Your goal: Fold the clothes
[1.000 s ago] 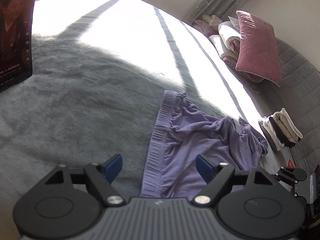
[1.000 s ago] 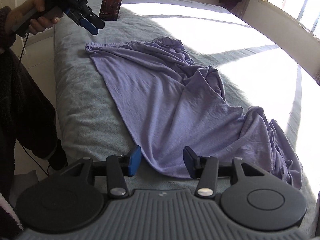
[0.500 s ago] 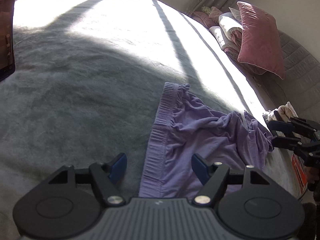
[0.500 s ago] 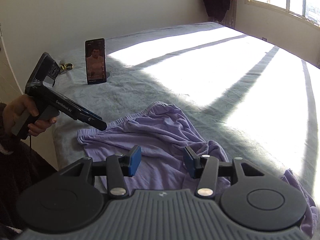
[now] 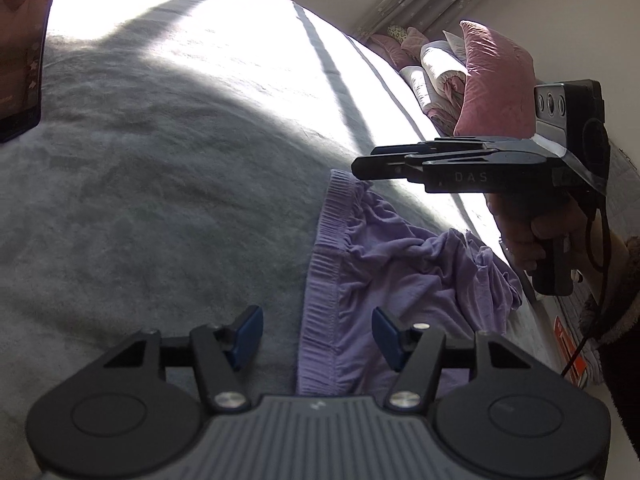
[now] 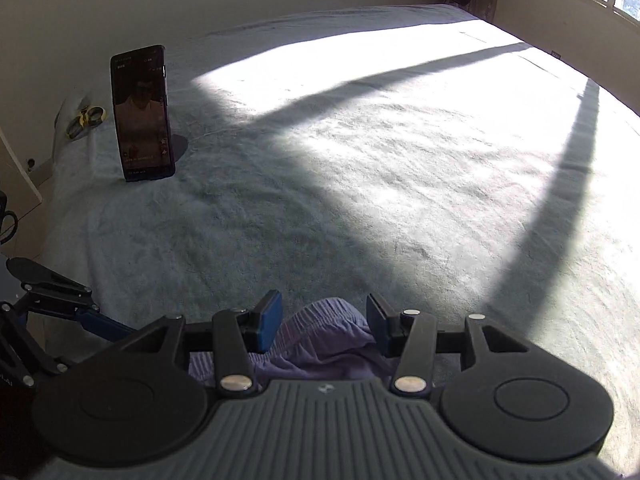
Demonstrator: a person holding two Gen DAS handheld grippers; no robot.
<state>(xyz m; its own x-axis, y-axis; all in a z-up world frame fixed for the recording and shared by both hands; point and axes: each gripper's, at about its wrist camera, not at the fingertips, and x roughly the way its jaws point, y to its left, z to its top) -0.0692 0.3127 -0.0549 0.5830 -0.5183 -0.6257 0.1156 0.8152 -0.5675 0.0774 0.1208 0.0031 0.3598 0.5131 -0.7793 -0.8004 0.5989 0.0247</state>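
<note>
A purple garment [image 5: 400,264] with an elastic waistband [image 5: 324,248] lies crumpled on the grey bed [image 5: 160,200]. My left gripper [image 5: 318,336] hovers low over the near end of the waistband. Its jaws are closing, with the band running between the blue pads, which do not press on it. A hand holds my right gripper [image 5: 360,166] above the waistband's far corner, seen side-on. In the right wrist view, the right gripper [image 6: 324,322] stands open over a bunched corner of the garment [image 6: 320,344]. The left gripper's blue finger [image 6: 104,326] shows at the lower left.
A phone [image 6: 142,114] stands upright on the bed near its left edge, with a yellow-handled tool [image 6: 86,120] behind it. Pink pillows [image 5: 496,80] and rolled bedding [image 5: 436,68] pile at the far end. Sunlight falls across the wide bed surface [image 6: 400,140].
My right gripper swept from the garment's far end over to the waistband end and now hovers beside the left one. The left gripper's jaws narrowed and it dipped slightly toward the band.
</note>
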